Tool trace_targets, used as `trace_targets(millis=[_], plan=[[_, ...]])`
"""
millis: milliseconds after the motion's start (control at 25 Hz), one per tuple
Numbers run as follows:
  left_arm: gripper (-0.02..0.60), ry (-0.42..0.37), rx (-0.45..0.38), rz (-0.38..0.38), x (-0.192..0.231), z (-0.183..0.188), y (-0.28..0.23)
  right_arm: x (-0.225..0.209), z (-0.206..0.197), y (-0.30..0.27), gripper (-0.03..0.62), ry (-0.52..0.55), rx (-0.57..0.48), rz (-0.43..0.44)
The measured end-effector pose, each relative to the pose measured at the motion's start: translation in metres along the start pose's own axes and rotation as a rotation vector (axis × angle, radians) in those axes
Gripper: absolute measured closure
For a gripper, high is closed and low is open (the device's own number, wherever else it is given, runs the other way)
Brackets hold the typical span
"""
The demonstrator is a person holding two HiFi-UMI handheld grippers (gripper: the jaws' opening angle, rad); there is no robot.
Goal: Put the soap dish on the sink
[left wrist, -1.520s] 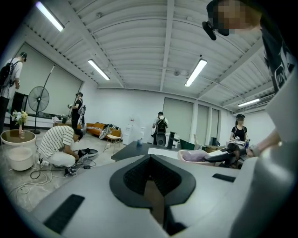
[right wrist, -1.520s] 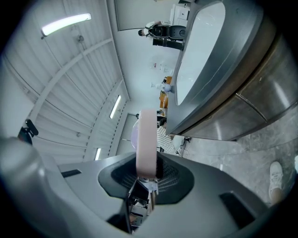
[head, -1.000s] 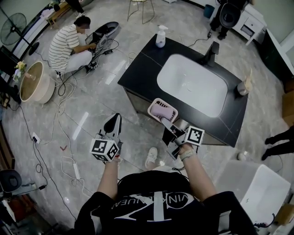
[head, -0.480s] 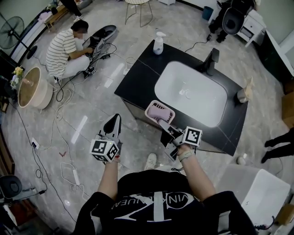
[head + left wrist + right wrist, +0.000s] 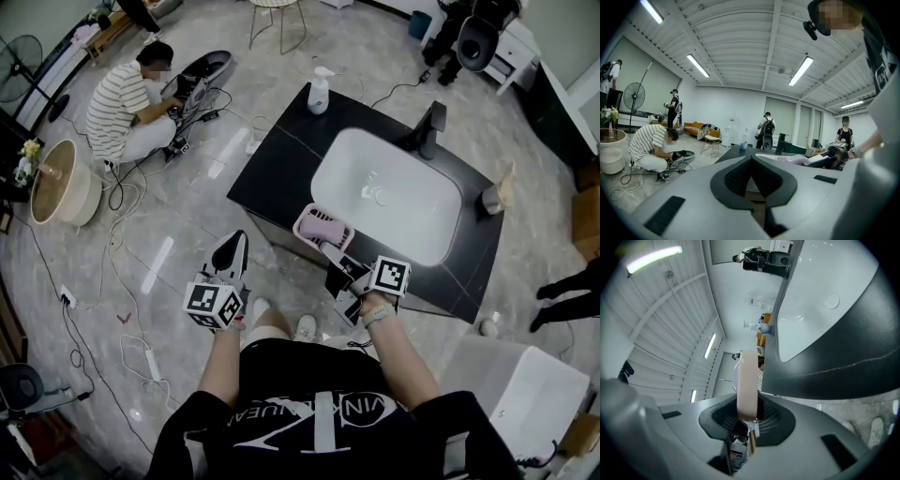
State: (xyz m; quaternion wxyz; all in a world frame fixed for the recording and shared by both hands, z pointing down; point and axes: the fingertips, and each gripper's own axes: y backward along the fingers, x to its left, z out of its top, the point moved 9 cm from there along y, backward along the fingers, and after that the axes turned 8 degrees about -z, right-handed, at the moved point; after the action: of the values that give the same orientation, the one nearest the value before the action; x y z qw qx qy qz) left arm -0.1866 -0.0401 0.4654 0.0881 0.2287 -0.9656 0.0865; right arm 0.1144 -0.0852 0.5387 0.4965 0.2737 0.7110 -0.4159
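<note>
The pink soap dish (image 5: pixel 323 228) hangs over the near edge of the black sink counter (image 5: pixel 272 173), with my right gripper (image 5: pixel 330 247) shut on its rim. In the right gripper view the dish (image 5: pixel 747 380) shows edge-on between the pads, with the white basin (image 5: pixel 811 310) beyond it. The white basin (image 5: pixel 389 192) lies just past the dish. My left gripper (image 5: pixel 232 247) is held over the floor to the left of the counter, jaws together and empty; in its own view the left gripper (image 5: pixel 751 160) points level toward the counter (image 5: pixel 740 151).
A black faucet (image 5: pixel 429 122) stands behind the basin, a soap bottle (image 5: pixel 320 91) on the far counter corner, a cup (image 5: pixel 490 197) at its right end. A person (image 5: pixel 127 98) sits on the floor at left among cables. A white tub (image 5: pixel 525 394) stands at lower right.
Both grippers have moved toward the sink. The soap dish, still held, has come from short of the counter to over its near edge.
</note>
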Motion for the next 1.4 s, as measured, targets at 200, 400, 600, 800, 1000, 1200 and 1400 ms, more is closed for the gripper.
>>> trace_targets(millis=[200,400,600,800,1000,1200,1400], plan=[[0.568,0.001,0.006,-0.017,0.016,0.002,-0.018,0.003,0.011,-0.013,0.499,0.001,-0.017,-0.003],[0.568,-0.017,0.023,-0.085,0.029,0.009,-0.052,0.010,0.022,-0.029,0.499,-0.013,-0.026,-0.025],[0.568,-0.036,0.049,-0.141,0.046,0.017,-0.082,0.014,0.033,-0.052,0.499,-0.043,-0.035,-0.038],[0.568,-0.042,0.081,-0.174,0.066,0.018,-0.105,0.013,0.046,-0.077,0.499,-0.062,-0.028,-0.063],[0.568,-0.051,0.107,-0.195,0.081,0.019,-0.121,0.015,0.054,-0.097,0.499,-0.090,-0.018,-0.072],[0.568,-0.050,0.133,-0.213,0.099,0.019,-0.135,0.017,0.062,-0.121,0.499,-0.101,-0.004,-0.088],[0.568,-0.074,0.172,-0.250,0.109,0.016,-0.150,0.017,0.069,-0.138,0.499,-0.119,0.001,-0.102]])
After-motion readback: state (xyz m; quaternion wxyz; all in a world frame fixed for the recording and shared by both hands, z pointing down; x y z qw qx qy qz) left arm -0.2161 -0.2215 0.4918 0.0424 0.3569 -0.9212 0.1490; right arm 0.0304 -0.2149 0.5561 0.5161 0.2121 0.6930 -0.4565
